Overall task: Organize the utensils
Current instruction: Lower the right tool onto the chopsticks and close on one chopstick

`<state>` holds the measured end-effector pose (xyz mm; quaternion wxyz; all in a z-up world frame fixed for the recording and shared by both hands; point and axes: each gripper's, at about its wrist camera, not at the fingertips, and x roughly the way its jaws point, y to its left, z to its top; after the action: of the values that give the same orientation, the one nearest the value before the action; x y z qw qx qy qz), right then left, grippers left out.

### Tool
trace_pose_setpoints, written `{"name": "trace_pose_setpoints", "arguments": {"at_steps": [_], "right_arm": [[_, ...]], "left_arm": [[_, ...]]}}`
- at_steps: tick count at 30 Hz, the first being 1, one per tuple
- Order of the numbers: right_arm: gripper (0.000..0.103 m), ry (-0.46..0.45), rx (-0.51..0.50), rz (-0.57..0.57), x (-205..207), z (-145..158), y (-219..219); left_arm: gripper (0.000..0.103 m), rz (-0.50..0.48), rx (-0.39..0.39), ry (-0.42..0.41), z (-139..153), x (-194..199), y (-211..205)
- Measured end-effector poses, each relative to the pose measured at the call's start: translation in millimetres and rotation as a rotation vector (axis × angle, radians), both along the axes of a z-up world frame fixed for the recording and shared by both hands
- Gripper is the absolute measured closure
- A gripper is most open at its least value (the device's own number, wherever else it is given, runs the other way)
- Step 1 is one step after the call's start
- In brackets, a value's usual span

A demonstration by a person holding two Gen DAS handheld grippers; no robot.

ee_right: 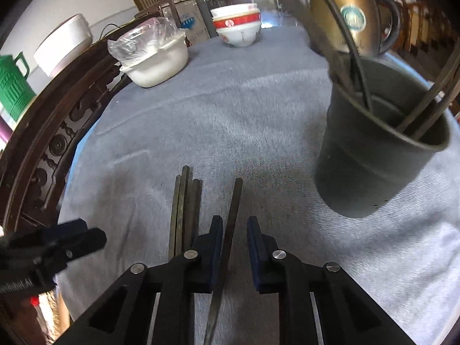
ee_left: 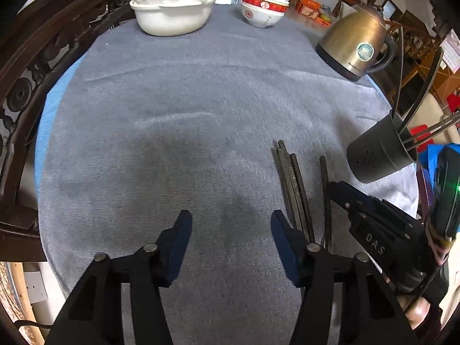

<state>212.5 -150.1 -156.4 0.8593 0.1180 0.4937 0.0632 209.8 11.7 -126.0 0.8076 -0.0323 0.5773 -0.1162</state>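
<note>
Three dark chopsticks (ee_right: 184, 210) lie side by side on the grey cloth, and a single chopstick (ee_right: 230, 227) lies just right of them. My right gripper (ee_right: 235, 224) is open with its jaws on either side of the single chopstick, not closed on it. A dark utensil cup (ee_right: 371, 161) with several chopsticks in it stands to the right. In the left wrist view the bundle (ee_left: 293, 184), the single chopstick (ee_left: 325, 189) and the cup (ee_left: 376, 152) are at the right. My left gripper (ee_left: 231, 224) is open and empty over bare cloth.
A white basin with a plastic bag (ee_left: 172, 14), stacked red and white bowls (ee_left: 263, 5) and a brass kettle (ee_left: 356, 40) stand at the far side of the table. A carved dark wooden chair back (ee_left: 28, 86) runs along the left edge.
</note>
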Motion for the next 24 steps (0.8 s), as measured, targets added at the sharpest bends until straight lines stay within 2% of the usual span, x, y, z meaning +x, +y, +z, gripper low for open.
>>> {"name": "trace_pose_setpoints", "arguments": {"at_steps": [5,8,15,24], "right_arm": [[0.084,0.03,0.029,-0.004,5,-12,-1],[0.091,0.032,0.017,-0.006,2,-13,-3],[0.095,0.026,0.017,-0.024,-7,-14,-16],[0.095,0.014,0.025,-0.009,-12,-16,-21]], "left_arm": [[0.052,-0.016,0.0,0.029,-9,3,-7],[0.052,-0.031,-0.013,0.052,-11,6,-11],[0.052,-0.068,-0.037,0.1,-23,19,-31],[0.052,-0.067,-0.025,0.102,-33,33,-47]]}}
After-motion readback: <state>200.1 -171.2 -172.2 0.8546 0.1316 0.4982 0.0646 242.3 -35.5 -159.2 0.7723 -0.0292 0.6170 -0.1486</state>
